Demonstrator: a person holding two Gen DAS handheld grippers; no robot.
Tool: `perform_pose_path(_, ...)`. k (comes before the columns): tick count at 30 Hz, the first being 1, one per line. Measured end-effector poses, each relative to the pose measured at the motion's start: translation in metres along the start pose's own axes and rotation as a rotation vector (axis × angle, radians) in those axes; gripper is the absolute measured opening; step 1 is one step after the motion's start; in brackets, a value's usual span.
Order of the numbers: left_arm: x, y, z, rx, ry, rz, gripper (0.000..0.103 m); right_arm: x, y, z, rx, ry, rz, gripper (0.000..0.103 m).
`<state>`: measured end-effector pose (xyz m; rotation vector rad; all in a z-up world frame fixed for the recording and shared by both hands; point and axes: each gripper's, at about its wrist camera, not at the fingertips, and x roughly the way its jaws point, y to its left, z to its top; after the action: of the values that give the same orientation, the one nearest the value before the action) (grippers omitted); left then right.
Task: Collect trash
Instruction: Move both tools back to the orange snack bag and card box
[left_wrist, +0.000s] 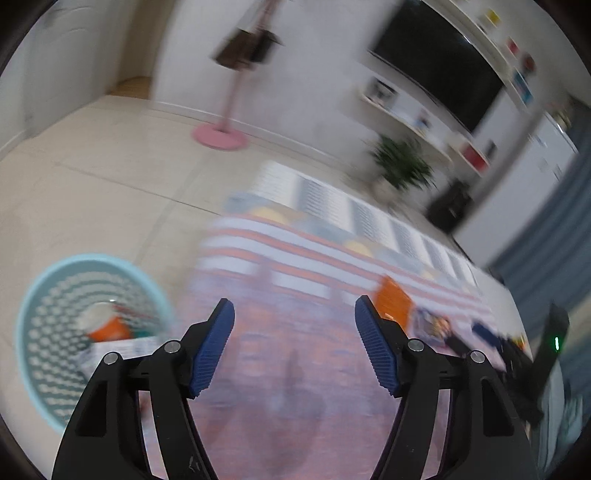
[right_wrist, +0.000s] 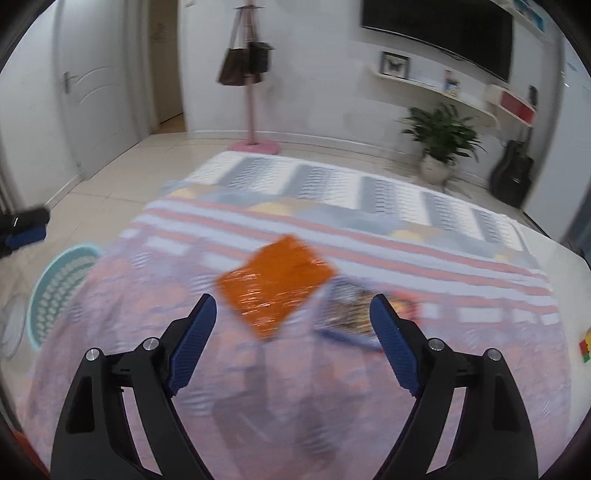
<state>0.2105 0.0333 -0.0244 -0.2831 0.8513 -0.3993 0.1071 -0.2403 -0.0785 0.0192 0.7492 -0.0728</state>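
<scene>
Hovering above the striped pink and grey cloth (right_wrist: 332, 229), the right gripper (right_wrist: 293, 319) has its blue pads spread wide and holds nothing. At its 12 o'clock lies a shiny orange foil wrapper (right_wrist: 275, 286), and at 1 o'clock, just beside it, a dark printed snack packet (right_wrist: 349, 306). The left gripper (left_wrist: 295, 341) is also wide and empty. At its 9 o'clock the pale blue perforated plastic basket (left_wrist: 48, 295) stands on the floor, already holding some orange and white trash (left_wrist: 107, 326). I judge the task partly done: these two wrappers remain.
</scene>
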Motion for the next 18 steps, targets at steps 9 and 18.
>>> perform_pose_path(9,0.115,-0.084,-0.008,0.134,0.19,-0.07,0.066,0.074,-0.075,0.019,0.078,0.101,0.068,0.059)
perform_pose_path(18,0.163,-0.108,-0.016,0.23,0.235,-0.151,0.066,0.098,-0.08,0.006,0.041,0.256,0.24,0.064)
